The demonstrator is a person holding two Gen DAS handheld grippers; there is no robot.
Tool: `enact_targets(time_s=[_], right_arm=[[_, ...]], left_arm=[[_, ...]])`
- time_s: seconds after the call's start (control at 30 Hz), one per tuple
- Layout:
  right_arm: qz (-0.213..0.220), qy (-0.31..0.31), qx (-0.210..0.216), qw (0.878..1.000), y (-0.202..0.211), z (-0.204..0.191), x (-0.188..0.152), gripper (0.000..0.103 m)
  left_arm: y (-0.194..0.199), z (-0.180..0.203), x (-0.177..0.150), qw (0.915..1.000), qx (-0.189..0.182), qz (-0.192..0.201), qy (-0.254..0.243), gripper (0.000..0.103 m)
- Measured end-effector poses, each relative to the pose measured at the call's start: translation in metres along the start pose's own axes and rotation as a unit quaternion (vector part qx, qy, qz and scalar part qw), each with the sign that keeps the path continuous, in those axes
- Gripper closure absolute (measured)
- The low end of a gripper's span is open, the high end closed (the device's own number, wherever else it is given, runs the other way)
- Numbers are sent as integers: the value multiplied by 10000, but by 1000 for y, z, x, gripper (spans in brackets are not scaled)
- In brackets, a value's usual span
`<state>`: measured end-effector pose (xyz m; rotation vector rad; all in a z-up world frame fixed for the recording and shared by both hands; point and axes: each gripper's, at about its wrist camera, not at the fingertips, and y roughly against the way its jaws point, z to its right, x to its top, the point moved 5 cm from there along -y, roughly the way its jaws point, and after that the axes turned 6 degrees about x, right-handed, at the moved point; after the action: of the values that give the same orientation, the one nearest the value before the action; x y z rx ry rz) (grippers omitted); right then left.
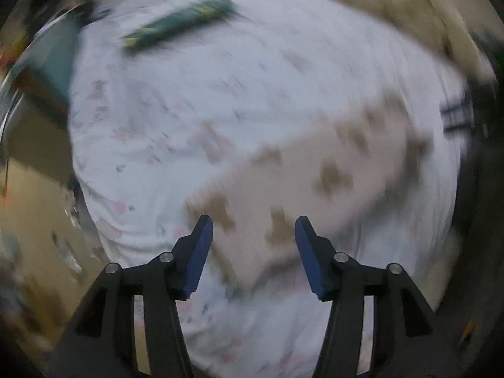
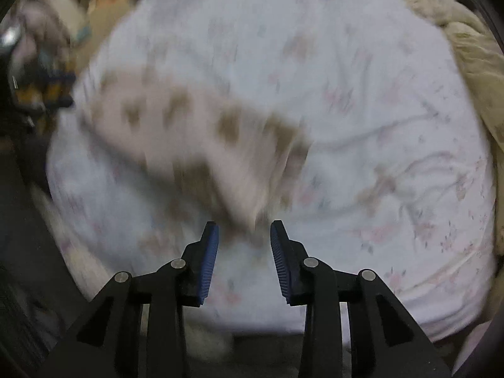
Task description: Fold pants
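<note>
Pants (image 1: 302,170) lay on a bed covered by a white sheet (image 1: 176,100) with small pink flowers. They were pale pink with brown spots, and they looked soft, thin and light. Cloth like that would bend and flop, so it would probably sag if picked up by one corner only. It would not break. The best places to take hold seemed to be the edges and corners, one for each gripper, so the cloth stayed flat when folded over.

Both pictures were blurry, so small things were hard to tell.

The left gripper (image 1: 254,224) pointed down at the pants. Its two blue pads (image 1: 197,258) stood apart, with nothing pinched between them. The pants lay below and past the tips, and I could not tell if the tips touched the cloth.

The right gripper (image 2: 244,229) also pointed down, just near a hanging end of the pants (image 2: 201,145). Its pads stood apart too, a bit less wide, and held nothing.

A green thing (image 1: 179,22) lay far up the bed, well apart from the pants. A beige blanket (image 2: 472,53) was bunched at the side of the bed.
</note>
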<state>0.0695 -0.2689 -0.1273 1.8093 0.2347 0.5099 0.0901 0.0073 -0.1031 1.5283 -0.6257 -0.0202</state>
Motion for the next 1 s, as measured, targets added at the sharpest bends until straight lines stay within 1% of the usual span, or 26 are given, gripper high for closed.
enact_targets(time_s=[0.03,0.07,0.1,0.13,0.17,0.2,0.23,0.27,0.33,0.37,0.4,0.43,0.47,0.5,0.53,0.6,0.63,0.67,0.7,0.77,0.83,0.87,0.9,0.93,0.97,1.0], right_arm=[[380,-88,71,9992,6,0,10,67],[684,-181,146,9974,6,-1,20,67],[749,-286,202,9966,-2,-2,28,68],[708,-371,187,9966,-13,-3,33,69],[605,-458,139,9970,-30,-4,38,71],[506,-491,149,9974,-43,-5,39,78],[289,-537,260,9978,-62,-6,37,79],[45,-596,292,9978,-79,-6,32,80],[-667,-591,194,9958,-109,-6,14,81],[-993,-536,13,9936,-119,-2,2,81],[-1005,-556,6,9934,-119,1,-1,81],[-951,-731,104,9927,-113,6,-3,81],[-870,-933,150,9917,-105,11,-3,80],[-600,-1128,232,9915,-92,19,1,75],[-229,-1360,305,9900,-76,29,7,75],[416,-1985,372,9785,-52,55,16,72],[636,-2242,397,9717,-45,65,18,69],[785,-2496,437,9642,-42,74,19,62],[852,-2712,500,9575,-42,83,20,59],[856,-2989,628,9484,-48,91,24,59],[765,-2928,725,9504,-57,86,33,59],[625,-2837,729,9541,-66,79,37,65],[455,-2681,763,9593,-75,72,41,93],[353,-2577,725,9629,-81,69,39,100],[362,-2457,514,9673,-82,69,40,100],[506,-2313,235,9713,-77,70,46,100]], left_arm=[[-6,-1,5,9997,-13,-36,221,53],[-19,6,7,9992,-122,-231,307,53],[-27,11,7,9989,-176,-346,275,53],[-39,19,5,9984,-166,-510,199,53],[-56,29,-2,9972,-54,-749,-5,53],[-62,33,-6,9962,25,-866,-111,53],[-74,37,-14,9936,203,-1082,-263,53],[-86,36,-23,9896,424,-1317,-401,53],[-96,29,-41,9815,661,-1697,-598,50],[-96,27,-43,9811,669,-1719,-590,47],[-93,22,-44,9812,684,-1742,-471,46],[-91,18,-44,9817,683,-1747,-341,46],[-85,13,-42,9837,632,-1680,-79,46],[-77,8,-37,9869,543,-1512,172,46],[-70,6,-32,9889,491,-1365,312,46],[-52,1,-18,9934,356,-897,622,46],[-44,-2,-10,9942,362,-648,779,46],[-41,-4,-5,9940,386,-525,884,46],[-42,-5,-3,9932,394,-513,964,46],[-55,-2,-3,9908,324,-791,1053,46],[-72,0,-12,9868,315,-1193,1053,46],[-81,3,-18,9841,362,-1422,1002,46],[-86,5,-22,9826,402,-1541,958,46],[-92,8,-27,9815,455,-1660,843,46],[-95,11,-29,9815,485,-1695,741,45],[-97,13,-32,9819,540,-1713,597,44]])
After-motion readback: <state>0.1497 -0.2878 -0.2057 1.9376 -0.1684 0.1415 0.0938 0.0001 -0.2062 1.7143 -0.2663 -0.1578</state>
